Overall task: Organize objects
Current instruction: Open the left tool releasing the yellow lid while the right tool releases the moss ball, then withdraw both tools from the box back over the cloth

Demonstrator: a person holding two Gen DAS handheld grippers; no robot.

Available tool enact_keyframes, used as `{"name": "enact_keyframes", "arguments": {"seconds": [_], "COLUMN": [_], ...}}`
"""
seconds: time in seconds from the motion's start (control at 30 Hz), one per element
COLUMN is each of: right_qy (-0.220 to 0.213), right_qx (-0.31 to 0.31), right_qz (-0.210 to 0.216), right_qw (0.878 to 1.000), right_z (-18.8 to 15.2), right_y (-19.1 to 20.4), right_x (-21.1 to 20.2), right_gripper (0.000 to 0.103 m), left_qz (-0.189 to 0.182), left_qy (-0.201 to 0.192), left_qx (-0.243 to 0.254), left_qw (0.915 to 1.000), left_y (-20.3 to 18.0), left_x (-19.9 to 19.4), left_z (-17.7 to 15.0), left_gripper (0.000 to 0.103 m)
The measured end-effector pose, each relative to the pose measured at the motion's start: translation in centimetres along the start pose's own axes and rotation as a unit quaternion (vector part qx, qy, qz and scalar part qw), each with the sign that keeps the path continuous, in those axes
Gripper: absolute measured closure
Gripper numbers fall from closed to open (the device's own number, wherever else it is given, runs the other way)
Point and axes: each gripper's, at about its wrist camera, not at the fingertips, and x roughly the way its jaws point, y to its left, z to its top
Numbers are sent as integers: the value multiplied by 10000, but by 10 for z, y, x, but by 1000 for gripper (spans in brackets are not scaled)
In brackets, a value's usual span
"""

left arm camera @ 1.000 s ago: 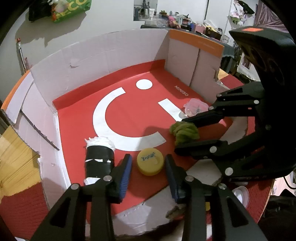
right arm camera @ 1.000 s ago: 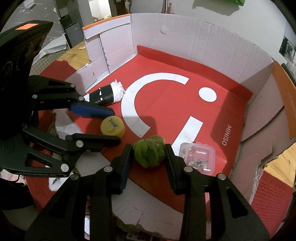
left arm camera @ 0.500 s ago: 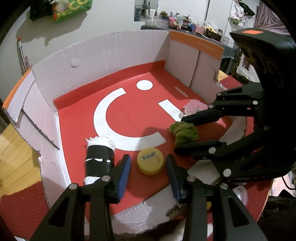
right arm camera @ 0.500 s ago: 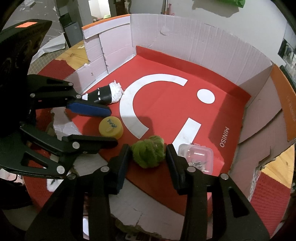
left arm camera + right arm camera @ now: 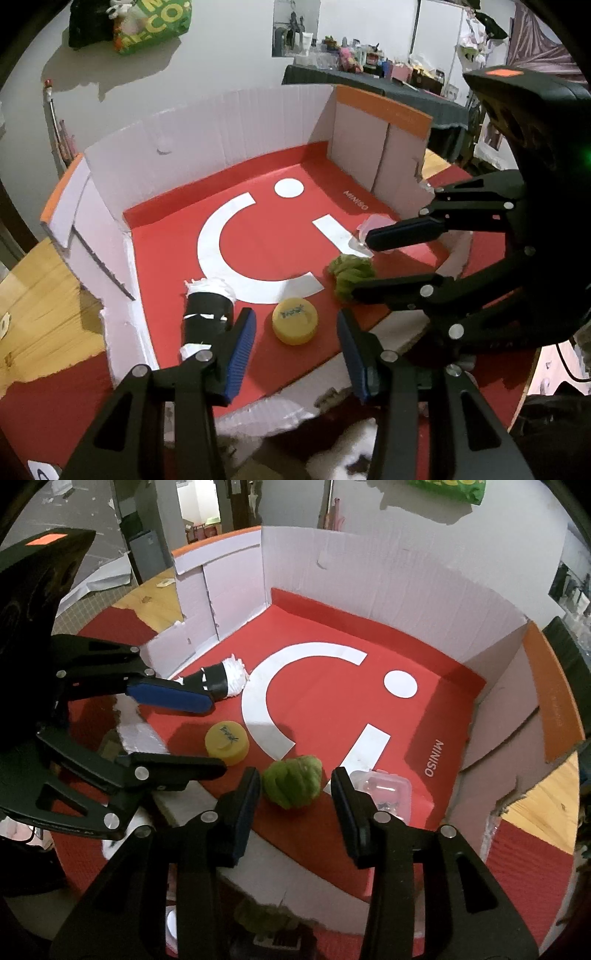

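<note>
My left claw (image 5: 295, 347) is opening around the yellow lid (image 5: 294, 320), pads clear of it. My right claw (image 5: 293, 794) stands slightly apart around the green yarn ball (image 5: 291, 785), not touching. Both things lie on the red box floor (image 5: 332, 709).

Corrugated cardboard box (image 5: 236, 122) with smooth red floor; fuzzy green yarn ball (image 5: 293, 785); yellow plastic cap (image 5: 294, 320).

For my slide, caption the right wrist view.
Right gripper open around a green yarn ball in a red-floored cardboard box.
</note>
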Motion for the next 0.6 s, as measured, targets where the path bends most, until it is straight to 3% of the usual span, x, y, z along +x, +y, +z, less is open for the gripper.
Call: {"name": "enact_keyframes", "arguments": {"seconds": [0.23,0.5,0.6], "right_qy": [-277,-662,-868], "right_qx": [93,236,271], "right_qz": [-96,-222,-308], "right_qw": [9995,9973,9954], "right_z": [-3,-11,-18], "right_y": [3,11,17], "right_x": [-25,-62,-79], "right_gripper": [61,57,50], "left_qz": [50,331,417], "left_qy": [-304,-796,-950], "left_qx": [-290,-608,-700], "left_qw": [9991,9944,9921], "left_y": [3,2,0], "left_x": [-24,-61,-73], "left_z": [-4,-13,-19], "left_gripper": [51,40,36]}}
